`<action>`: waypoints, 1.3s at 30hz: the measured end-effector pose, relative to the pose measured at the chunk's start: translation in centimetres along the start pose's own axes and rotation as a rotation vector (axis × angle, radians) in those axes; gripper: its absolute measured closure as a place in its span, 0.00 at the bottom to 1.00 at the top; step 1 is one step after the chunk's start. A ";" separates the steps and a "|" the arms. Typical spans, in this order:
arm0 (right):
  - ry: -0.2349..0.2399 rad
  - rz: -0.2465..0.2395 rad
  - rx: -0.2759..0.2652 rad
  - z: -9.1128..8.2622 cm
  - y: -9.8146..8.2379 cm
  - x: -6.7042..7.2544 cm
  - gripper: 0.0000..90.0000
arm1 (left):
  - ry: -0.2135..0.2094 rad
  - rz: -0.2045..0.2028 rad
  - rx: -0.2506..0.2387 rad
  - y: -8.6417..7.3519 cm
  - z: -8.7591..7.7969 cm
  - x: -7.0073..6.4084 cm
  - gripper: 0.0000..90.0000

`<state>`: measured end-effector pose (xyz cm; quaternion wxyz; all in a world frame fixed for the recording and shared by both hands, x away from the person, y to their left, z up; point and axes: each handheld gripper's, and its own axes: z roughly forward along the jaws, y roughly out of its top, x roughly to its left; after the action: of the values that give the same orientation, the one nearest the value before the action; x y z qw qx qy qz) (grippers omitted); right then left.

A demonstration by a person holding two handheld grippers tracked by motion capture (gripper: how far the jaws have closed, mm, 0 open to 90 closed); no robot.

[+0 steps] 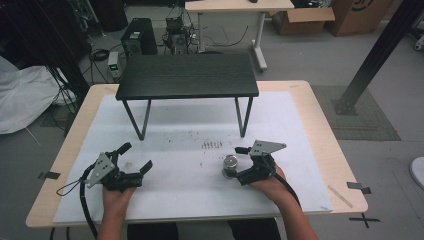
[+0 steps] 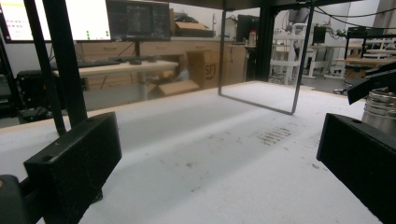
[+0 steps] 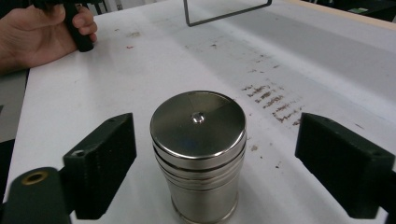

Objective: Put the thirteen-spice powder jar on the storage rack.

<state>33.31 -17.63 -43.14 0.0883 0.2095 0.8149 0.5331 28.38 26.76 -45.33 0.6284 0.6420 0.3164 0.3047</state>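
Note:
A small steel canister (image 1: 230,165) with a flat lid stands upright on the white mat (image 1: 190,200), right of centre. My right gripper (image 1: 235,162) is open, one jaw on each side of the canister and neither touching it. In the right gripper view the canister (image 3: 198,149) sits between the jaws with gaps on both sides. My left gripper (image 1: 135,157) rests open on the mat at the left, nothing between its jaws. In the left gripper view the canister (image 2: 384,108) stands at the far right edge, beyond the open left gripper (image 2: 219,177).
A low black table (image 1: 187,75) on thin metal legs (image 1: 145,120) stands on the back half of the mat. Dark smudges (image 1: 211,144) mark the mat ahead of the canister. The person's other hand (image 3: 37,35) grips its handle at the top left of the right gripper view.

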 end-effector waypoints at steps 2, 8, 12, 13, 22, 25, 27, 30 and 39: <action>0.005 0.000 0.007 0.1 0.0 0.0 0.17 | 0.000 0.000 0.000 0.0 0.0 0.0 0.00; 0.015 0.001 0.023 0.2 -0.1 -0.1 0.23 | 0.000 -0.001 0.000 0.0 0.0 0.0 0.00; 0.022 0.001 0.036 0.2 -0.1 -0.1 0.31 | 0.000 -0.001 0.001 0.0 0.0 0.0 0.00; 0.022 0.001 0.036 0.2 -0.1 -0.1 0.31 | 0.000 -0.001 0.001 0.0 0.0 0.0 0.00; 0.038 0.007 0.051 0.4 0.0 0.0 0.38 | 0.000 -0.002 0.000 0.0 0.0 0.0 0.00; 0.041 0.002 0.058 0.5 0.0 0.1 0.42 | 0.000 -0.002 0.001 0.0 0.0 0.0 0.00; 0.042 0.001 0.062 0.5 0.0 0.1 0.44 | 0.000 -0.003 0.001 0.0 0.0 0.0 0.00; 0.042 0.001 0.064 0.4 0.1 0.1 0.45 | 0.001 -0.003 0.001 0.0 0.0 0.0 0.00; 0.049 -0.005 0.068 0.5 0.2 0.1 0.52 | 0.001 -0.005 0.000 0.0 0.0 0.0 0.00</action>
<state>33.45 -17.04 -43.15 0.0626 0.1974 0.8350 0.5098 28.39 26.78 -45.34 0.6290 0.6411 0.3183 0.3033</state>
